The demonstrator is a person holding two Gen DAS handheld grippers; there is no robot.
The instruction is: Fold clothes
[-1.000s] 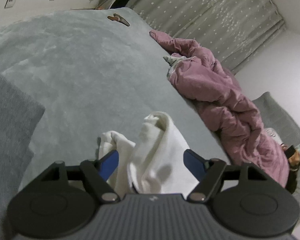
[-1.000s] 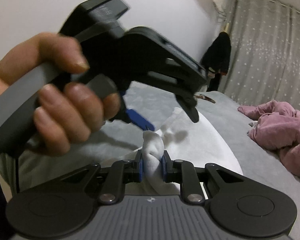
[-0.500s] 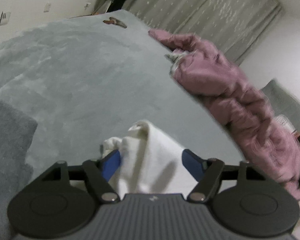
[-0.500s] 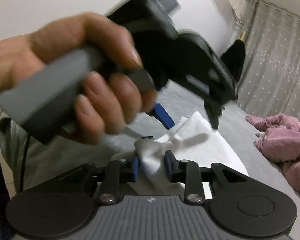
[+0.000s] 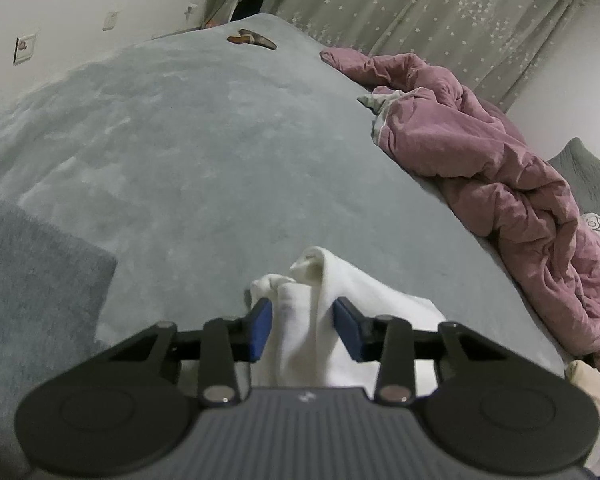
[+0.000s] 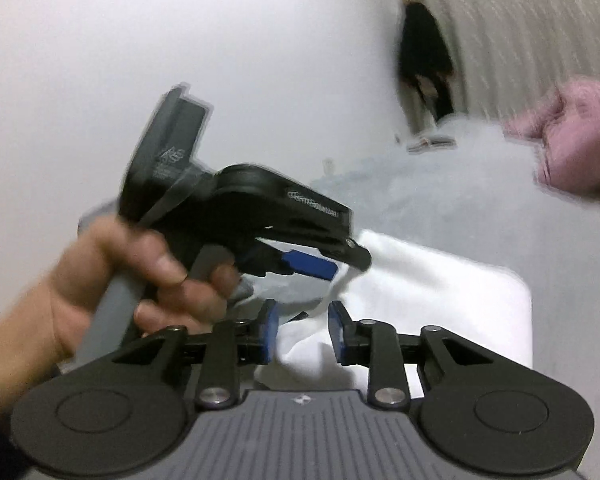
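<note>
Left gripper (image 5: pixel 303 322), previously spread wide, now pinches the bunched white garment (image 5: pixel 340 300) on the grey bed (image 5: pixel 180 140); right gripper (image 6: pixel 302 330) (formerly clamped) has parted, releasing it.

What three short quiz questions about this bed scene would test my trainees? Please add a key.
1. True or false: the pink quilt lies on top of the white garment.
2. What sits between the fingertips of the left gripper? A the white garment, B the pink quilt, C nothing.
3. Fill in: the bed cover is ___ in colour.
Key: 1 false, they lie apart; 2 A; 3 grey.
</note>
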